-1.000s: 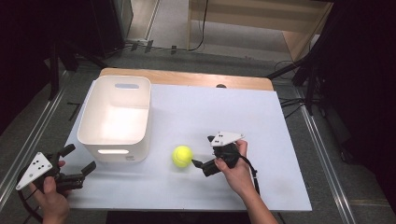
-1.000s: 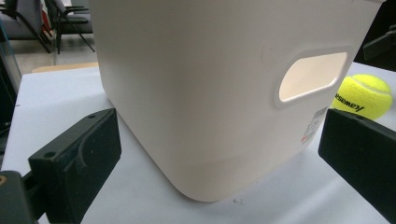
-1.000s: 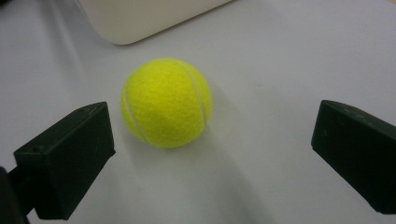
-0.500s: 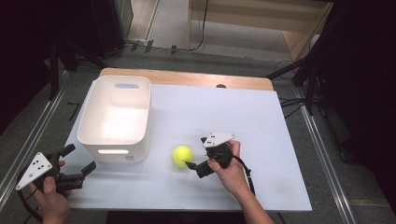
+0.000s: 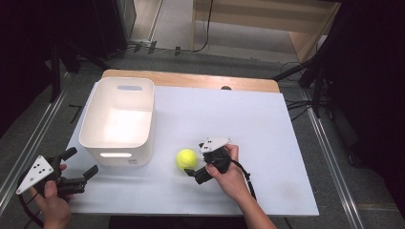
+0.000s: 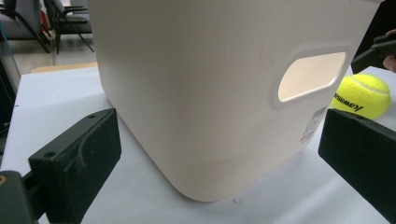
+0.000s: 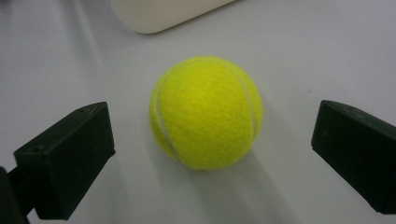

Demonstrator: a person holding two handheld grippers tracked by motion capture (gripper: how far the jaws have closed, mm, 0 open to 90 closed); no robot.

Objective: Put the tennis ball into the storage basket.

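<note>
Since a second ago the right gripper [image 5: 191, 168] has slid closer to the tennis ball [image 5: 186, 159], while the left gripper [image 5: 81, 164] has stayed parked at the counter's [image 5: 267, 138] near left corner; largest first, the counter carries everything; the white bin [image 5: 119, 119] stands just ahead of the left gripper, which is spread wide and idle, likely keeping clear; the ball rests on the counter between the right gripper's wide-open jaws, untouched on either side, apparently lined up so they can close around it.
</note>
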